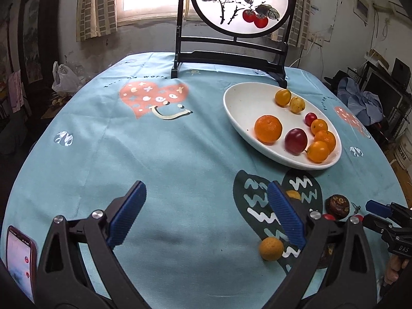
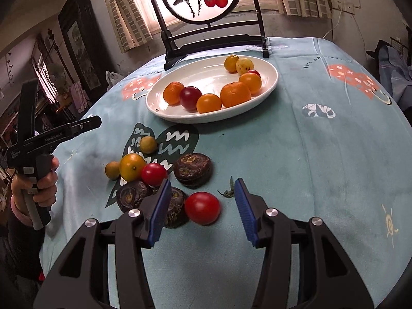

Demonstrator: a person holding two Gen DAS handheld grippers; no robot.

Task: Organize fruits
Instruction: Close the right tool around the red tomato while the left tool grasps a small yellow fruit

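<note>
A white oval plate (image 1: 239, 103) (image 2: 206, 74) holds several oranges, kumquats, a plum and a cherry tomato. My left gripper (image 1: 206, 211) is open and empty over bare cloth; a small orange (image 1: 271, 248) lies by its right finger. My right gripper (image 2: 203, 206) is open, its blue pads on either side of a red tomato (image 2: 202, 207) on the cloth. Loose fruit lies left of it: a second tomato (image 2: 153, 174), an orange (image 2: 132, 167), two kumquats (image 2: 148, 144) and dark brown fruits (image 2: 192, 170).
A round table with a light blue patterned cloth (image 1: 154, 154). A black-framed round screen (image 1: 242, 5) stands at the back. A phone (image 1: 19, 257) lies at the left front edge. A green stem (image 2: 228, 191) lies by the tomato.
</note>
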